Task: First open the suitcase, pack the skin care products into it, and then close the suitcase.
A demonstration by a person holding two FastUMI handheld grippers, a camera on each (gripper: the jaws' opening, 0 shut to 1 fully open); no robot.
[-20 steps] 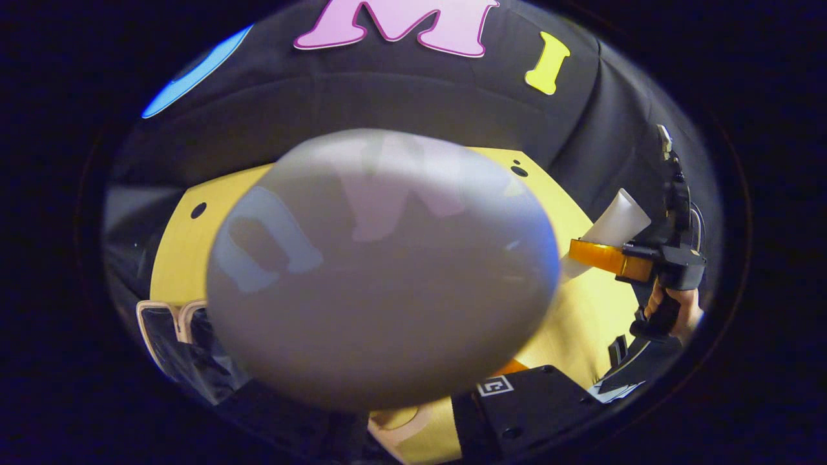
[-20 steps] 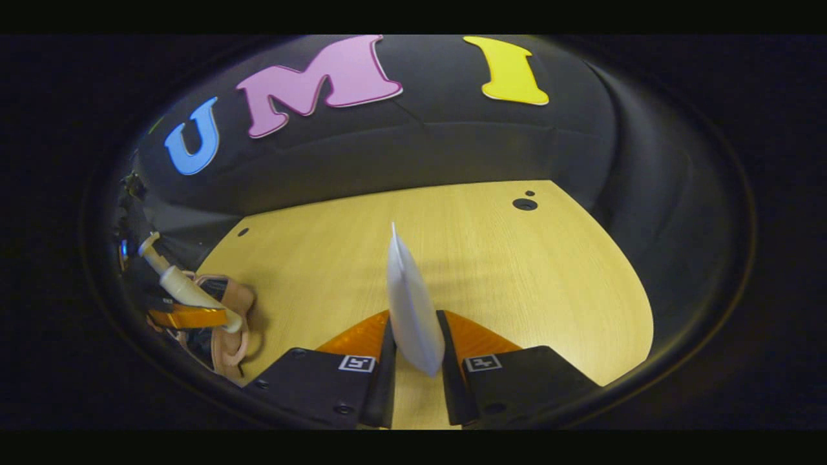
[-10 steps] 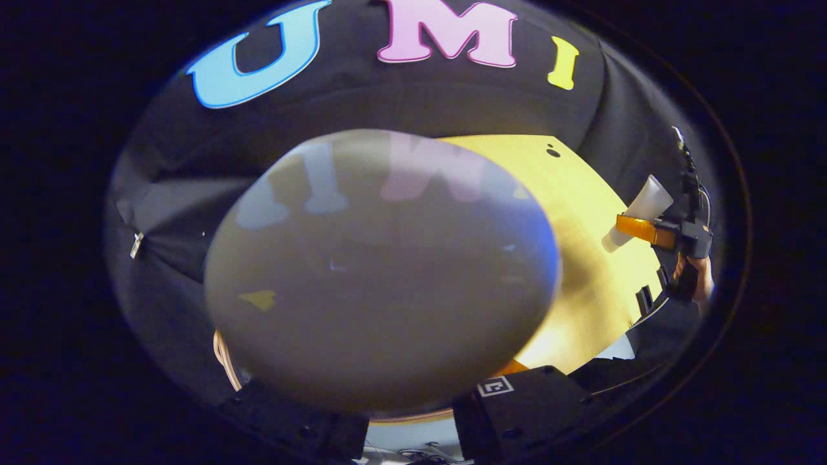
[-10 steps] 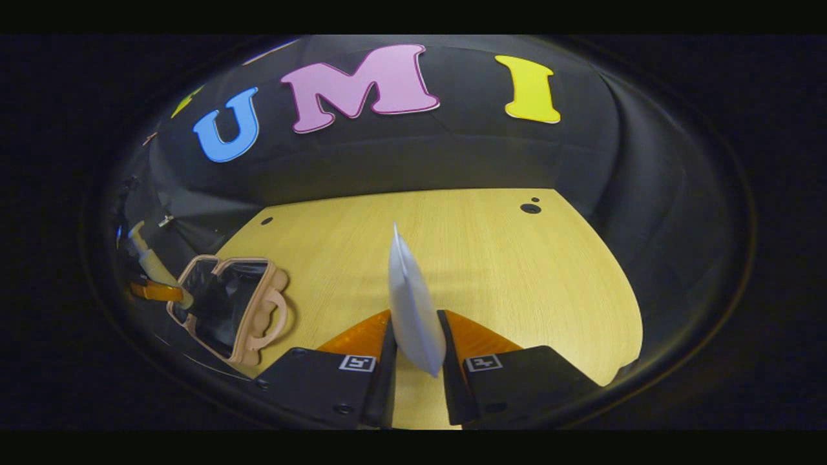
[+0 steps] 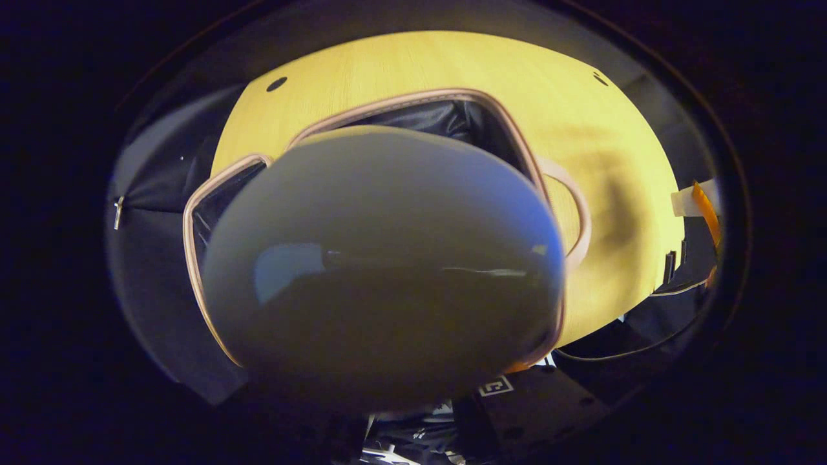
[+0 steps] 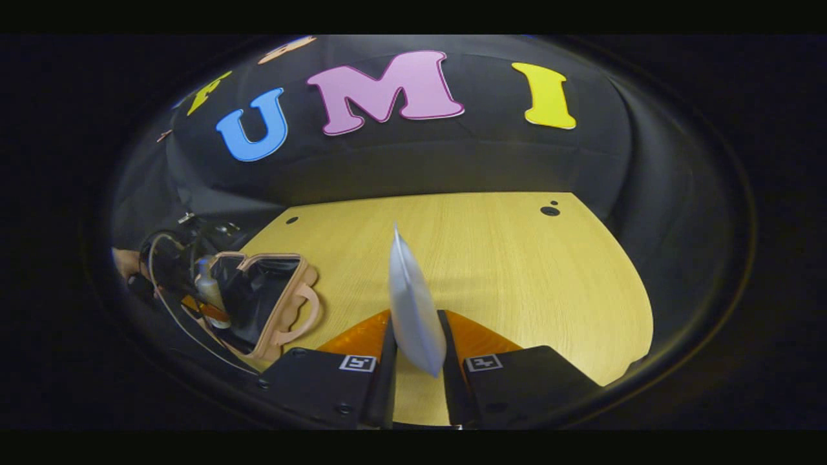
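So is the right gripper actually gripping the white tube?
Touching. In the right gripper view both fingers of the right gripper press against the white tube, with no gap on either side.

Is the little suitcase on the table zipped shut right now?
No, the suitcase lies open on the table, its dark lining showing inside the pale rim in the right gripper view.

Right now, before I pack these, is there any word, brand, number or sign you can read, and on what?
No readable text on any item.
Tube: edge-on in the right gripper, no print visible.
Bottle: too close to the lens, blurred, no print visible.
Suitcase: no lettering seen.
Square markers: coded patterns, not words.
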